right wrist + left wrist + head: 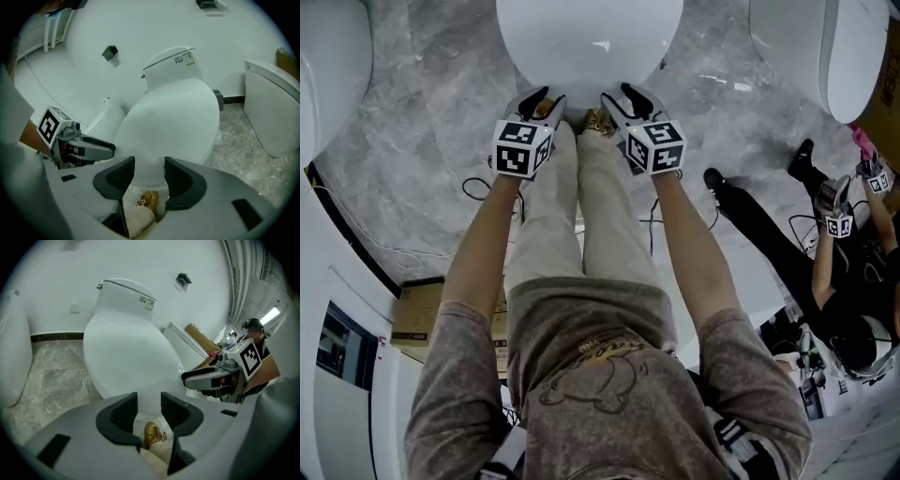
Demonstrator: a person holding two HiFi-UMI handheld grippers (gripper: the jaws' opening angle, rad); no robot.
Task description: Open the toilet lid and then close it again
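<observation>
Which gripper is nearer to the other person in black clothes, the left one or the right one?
Right. The right gripper is at the front edge of the toilet lid, on the side toward that person. The left gripper is beyond it, farther away.

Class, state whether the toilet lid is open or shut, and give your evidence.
Shut. The toilet lid lies down flat, a smooth white dome in front of the tank; no opening shows in any view.
</observation>
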